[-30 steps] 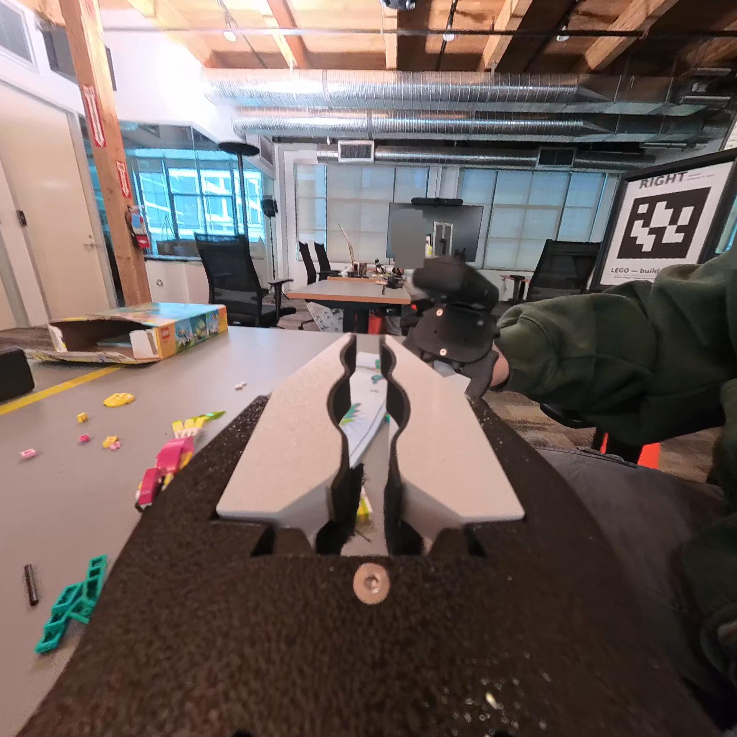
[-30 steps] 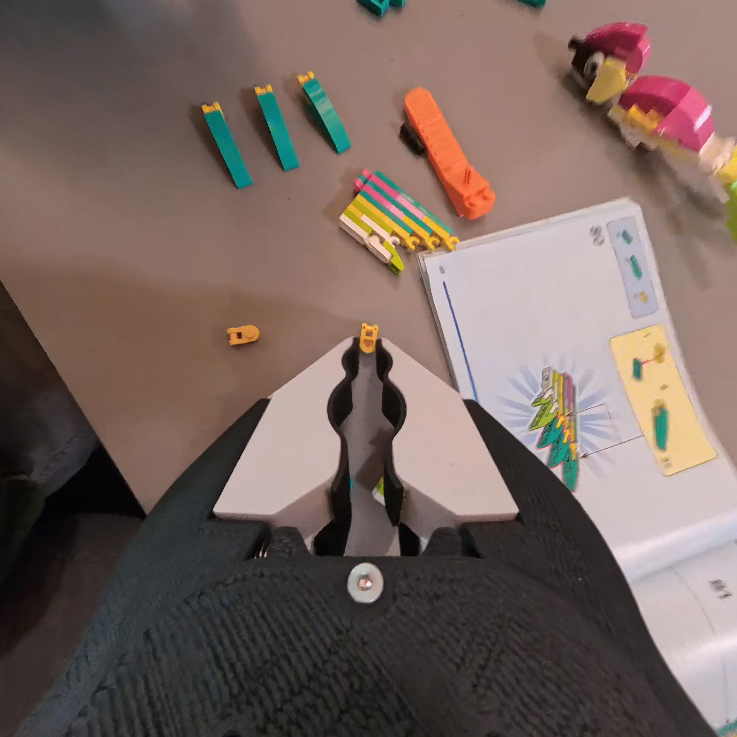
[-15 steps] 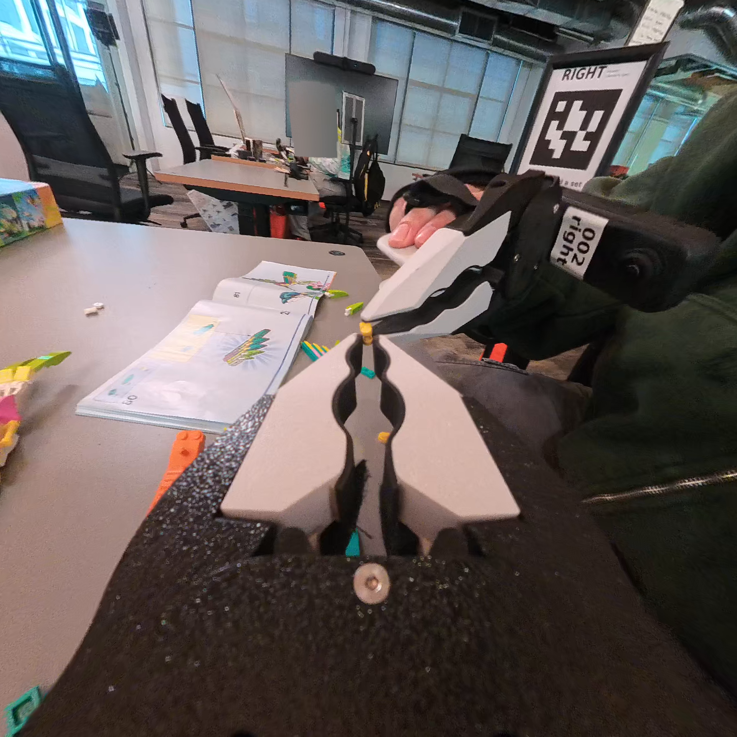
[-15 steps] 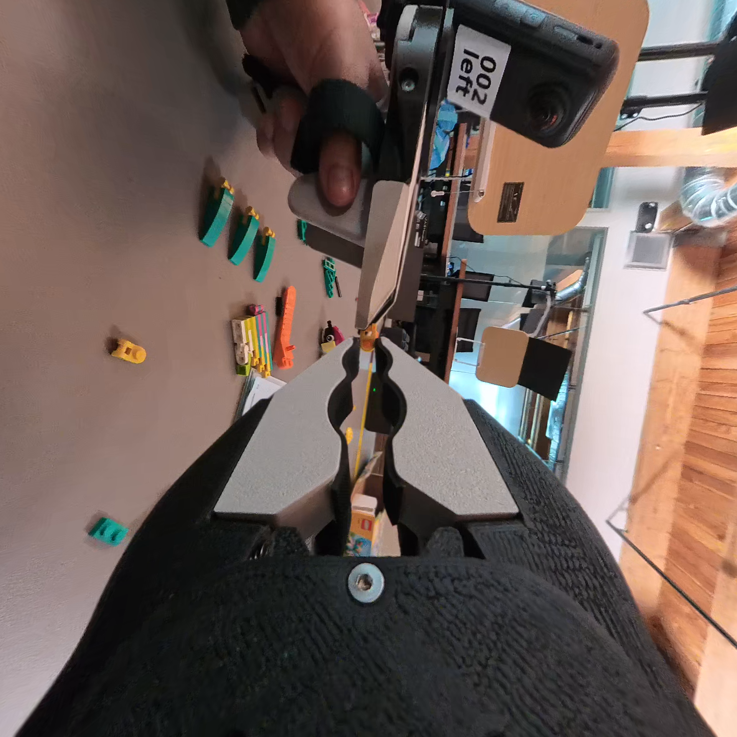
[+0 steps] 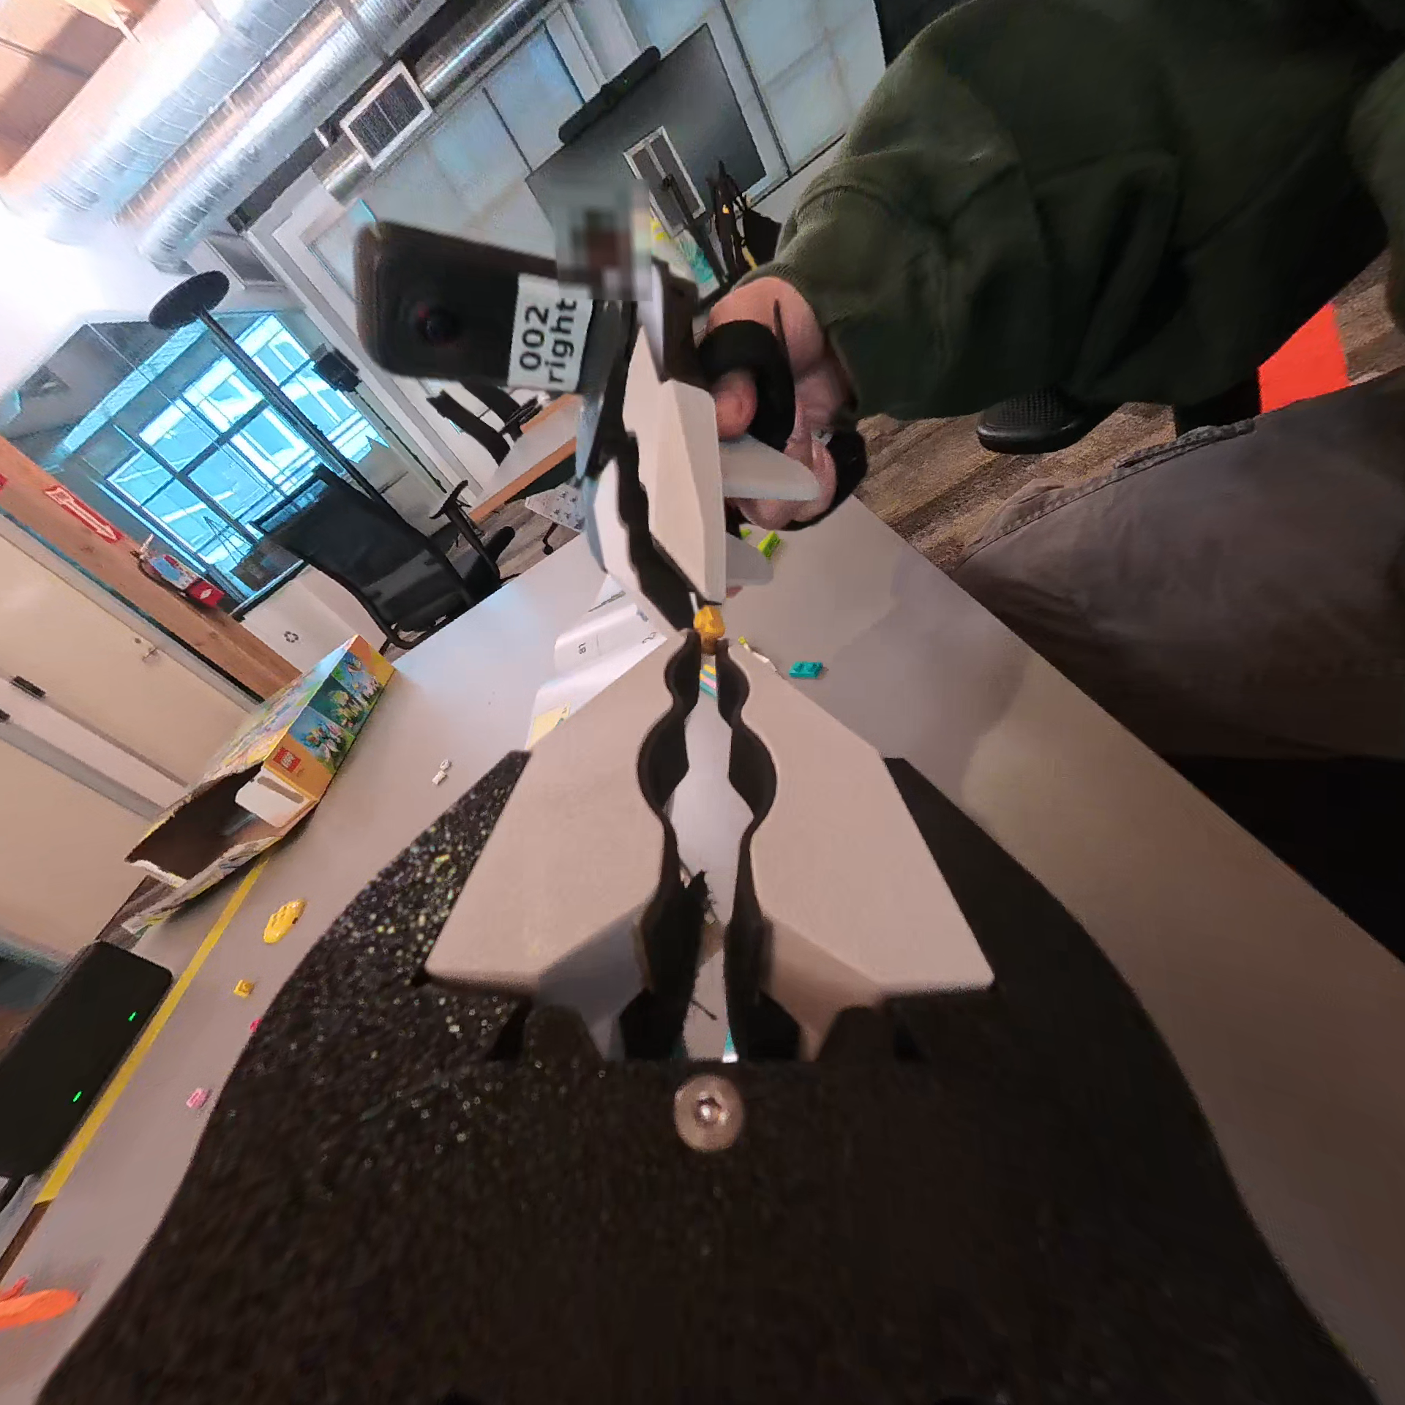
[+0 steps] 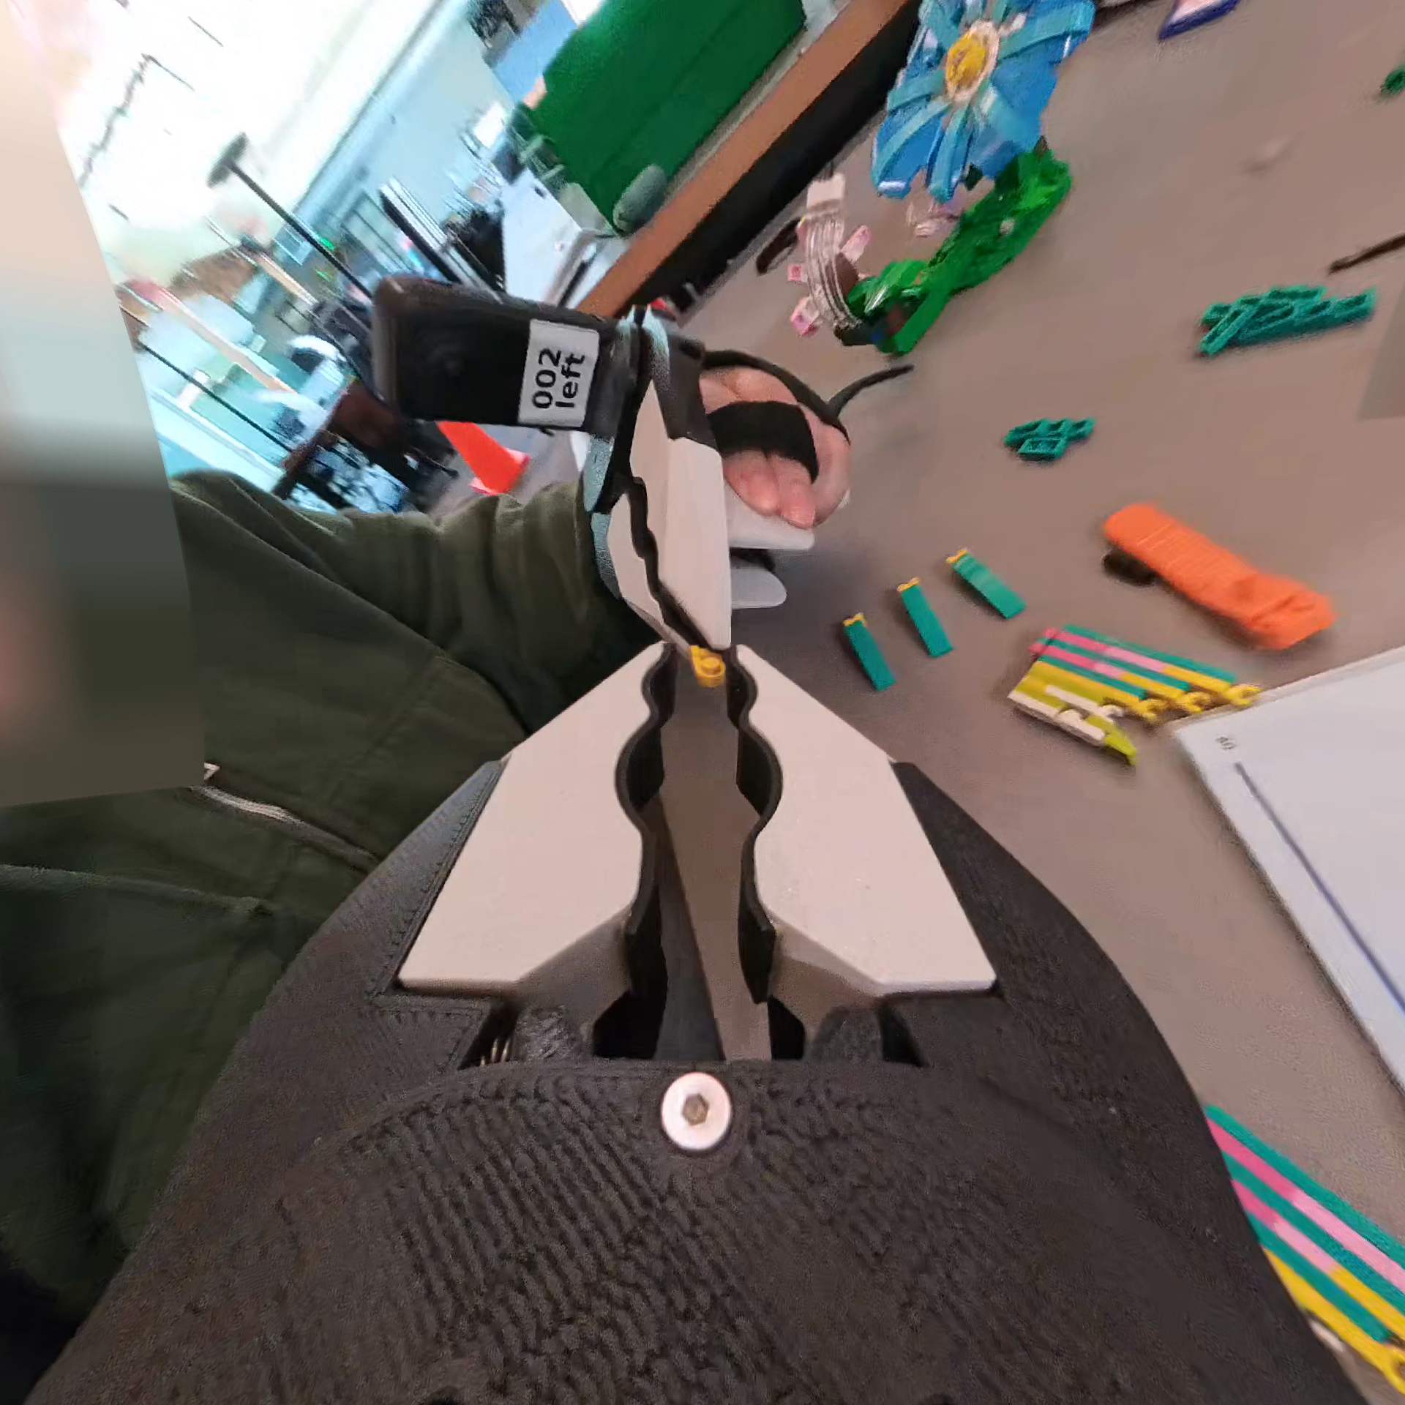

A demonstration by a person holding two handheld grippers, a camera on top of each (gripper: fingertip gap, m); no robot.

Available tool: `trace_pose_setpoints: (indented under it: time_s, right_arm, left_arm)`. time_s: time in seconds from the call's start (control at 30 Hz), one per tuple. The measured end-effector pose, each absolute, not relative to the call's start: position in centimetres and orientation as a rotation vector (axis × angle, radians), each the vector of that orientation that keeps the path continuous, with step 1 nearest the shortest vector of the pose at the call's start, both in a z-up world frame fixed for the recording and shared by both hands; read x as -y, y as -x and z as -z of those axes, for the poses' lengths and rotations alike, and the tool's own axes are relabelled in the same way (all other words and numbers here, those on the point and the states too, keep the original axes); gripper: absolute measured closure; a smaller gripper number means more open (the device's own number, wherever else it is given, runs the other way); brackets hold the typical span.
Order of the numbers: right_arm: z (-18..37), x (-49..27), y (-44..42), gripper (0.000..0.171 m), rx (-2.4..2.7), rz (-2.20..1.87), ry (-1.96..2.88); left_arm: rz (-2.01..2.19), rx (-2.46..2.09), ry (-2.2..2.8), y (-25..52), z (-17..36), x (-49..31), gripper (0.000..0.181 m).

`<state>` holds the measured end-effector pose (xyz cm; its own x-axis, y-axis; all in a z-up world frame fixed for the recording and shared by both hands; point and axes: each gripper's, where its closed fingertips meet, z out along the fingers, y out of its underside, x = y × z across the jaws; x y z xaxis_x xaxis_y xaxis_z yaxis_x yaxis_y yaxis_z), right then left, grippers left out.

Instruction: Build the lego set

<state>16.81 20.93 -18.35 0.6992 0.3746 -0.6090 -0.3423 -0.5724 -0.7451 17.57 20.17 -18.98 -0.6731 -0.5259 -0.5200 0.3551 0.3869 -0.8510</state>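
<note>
I've got both claws tip to tip above the surface (image 6: 1140,836): left claw (image 5: 705,646) pinches the small yellow clip piece (image 5: 708,621), right claw (image 6: 703,660) sits slightly parted around it (teal slopes (image 6: 924,617) lie nearby).

orange piece (image 5: 34,1306) blurred and cut off at frame edge, striped plates (image 6: 1323,1209) cropped by border

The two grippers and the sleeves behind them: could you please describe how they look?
Both grippers, left and right, have pale grey wedge fingers with wavy black inner pads on textured black bodies. Each carries a black camera with a white label. Black straps cross the hands; the sleeves are dark green.
</note>
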Motion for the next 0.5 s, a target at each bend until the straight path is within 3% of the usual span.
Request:
trace_pose_setpoints:
  time_s: [0.23,0.37,0.5]
  right_arm:
    - [19.1,-20.7,-17.1,0.165,0.070,-0.935,1.972]
    - [24.3,-20.1,-20.7,0.165,0.296,-0.446,2.270]
    - [27.4,-19.2,-21.0,0.165,0.447,-0.290,2.389]
  left_arm:
    - [1.428,-1.857,0.215,-17.9,19.3,-20.1,0.180]
    - [1.338,-1.834,0.357,-19.6,19.8,-21.9,0.176]
    - [1.351,-1.732,0.418,-20.0,18.4,-23.6,0.181]
